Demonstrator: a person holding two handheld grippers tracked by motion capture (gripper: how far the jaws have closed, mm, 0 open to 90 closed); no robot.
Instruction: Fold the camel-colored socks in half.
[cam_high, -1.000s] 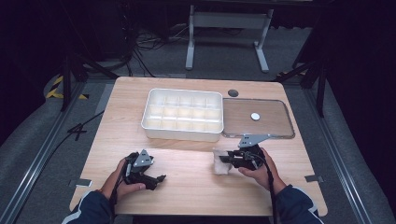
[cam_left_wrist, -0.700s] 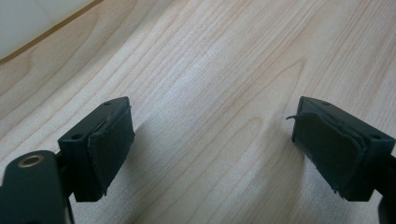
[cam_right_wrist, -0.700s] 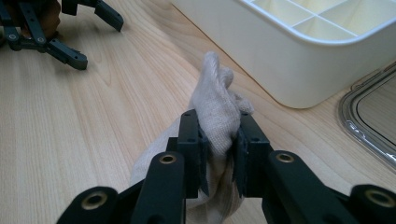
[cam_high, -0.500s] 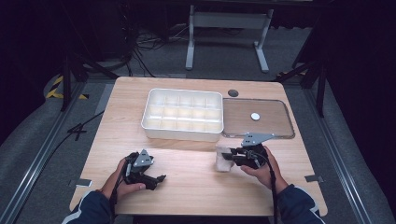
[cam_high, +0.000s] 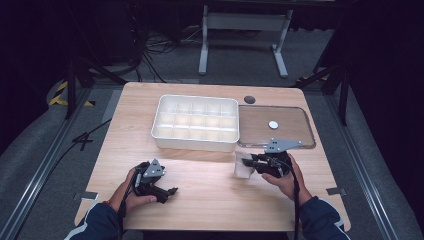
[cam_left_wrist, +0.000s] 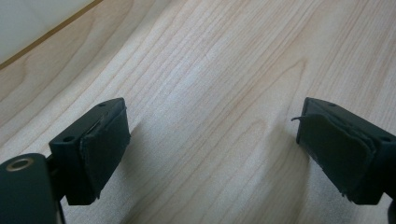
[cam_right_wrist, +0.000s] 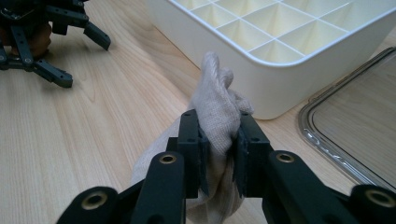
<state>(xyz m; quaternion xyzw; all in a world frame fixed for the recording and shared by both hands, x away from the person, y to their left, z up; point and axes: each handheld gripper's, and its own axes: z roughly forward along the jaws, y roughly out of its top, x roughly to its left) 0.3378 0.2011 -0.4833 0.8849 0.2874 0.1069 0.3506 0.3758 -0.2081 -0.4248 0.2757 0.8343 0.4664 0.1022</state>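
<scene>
Gripper in your right hand (cam_right_wrist: 218, 154) is clenched on the bunched cloth (cam_right_wrist: 215, 109), low centre-right of the high view, just before the white compartment tray (cam_high: 195, 142), likely for wiping. Your left gripper (cam_left_wrist: 210, 140) hangs released over bare bench (cam_high: 210, 200), its jaws just widening. Dark room beyond.

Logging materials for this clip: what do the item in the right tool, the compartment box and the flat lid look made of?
Cloth: soft woven fabric, off-white, creased, matte. Box: probably moulded plastic, cream-white, smooth with a slight sheen. Lid: likely clear plastic; the wood grain shows through.
</scene>
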